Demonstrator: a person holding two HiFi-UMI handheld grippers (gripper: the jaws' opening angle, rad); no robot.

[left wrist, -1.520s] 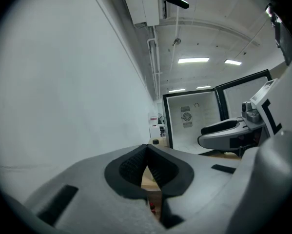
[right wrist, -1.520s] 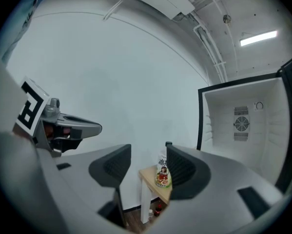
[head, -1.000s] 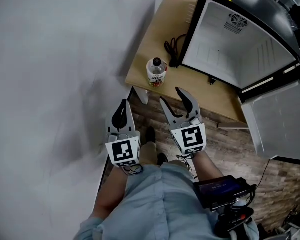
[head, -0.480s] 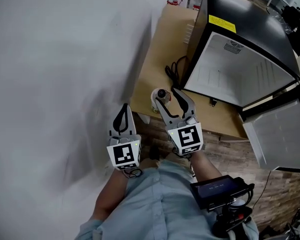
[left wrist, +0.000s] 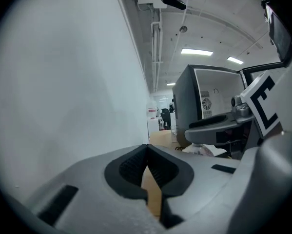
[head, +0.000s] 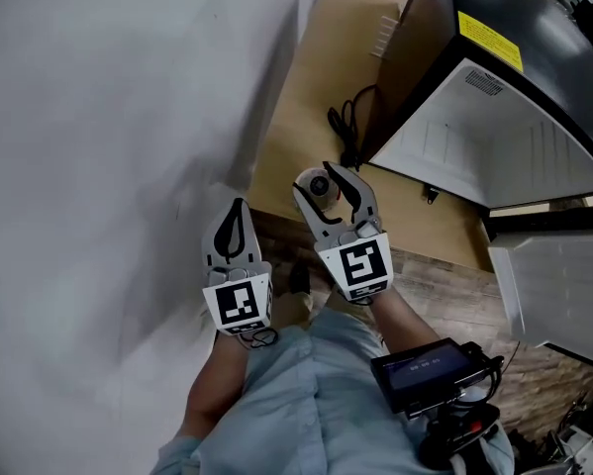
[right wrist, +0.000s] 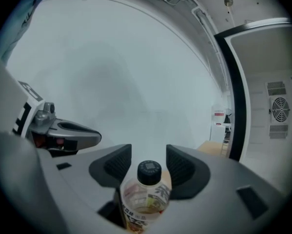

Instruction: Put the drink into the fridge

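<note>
The drink, a clear bottle (head: 319, 185) with a black cap and a printed label, stands upright near the front edge of the wooden table (head: 321, 77). My right gripper (head: 313, 174) reaches around it. In the right gripper view the bottle (right wrist: 146, 191) rises between the two jaws of the right gripper (right wrist: 148, 154). The jaws are closing, and the pads still show gaps beside the cap. My left gripper (head: 239, 206) hangs shut and empty to the bottle's left, short of the table, and the left gripper (left wrist: 147, 147) shows its pads meeting. The black fridge (head: 514, 137) stands open at the right.
The fridge's white inside (right wrist: 275, 106) is bare, and its door (head: 553, 285) swings out at the lower right. A black cable (head: 347, 127) lies coiled on the table beside the fridge. A pale wall (head: 108, 117) runs along the left. Wood floor lies below.
My right gripper has moved forward from short of the table until its jaws stand on both sides of the bottle. The left gripper stayed low and shut. The bottle has not moved.
</note>
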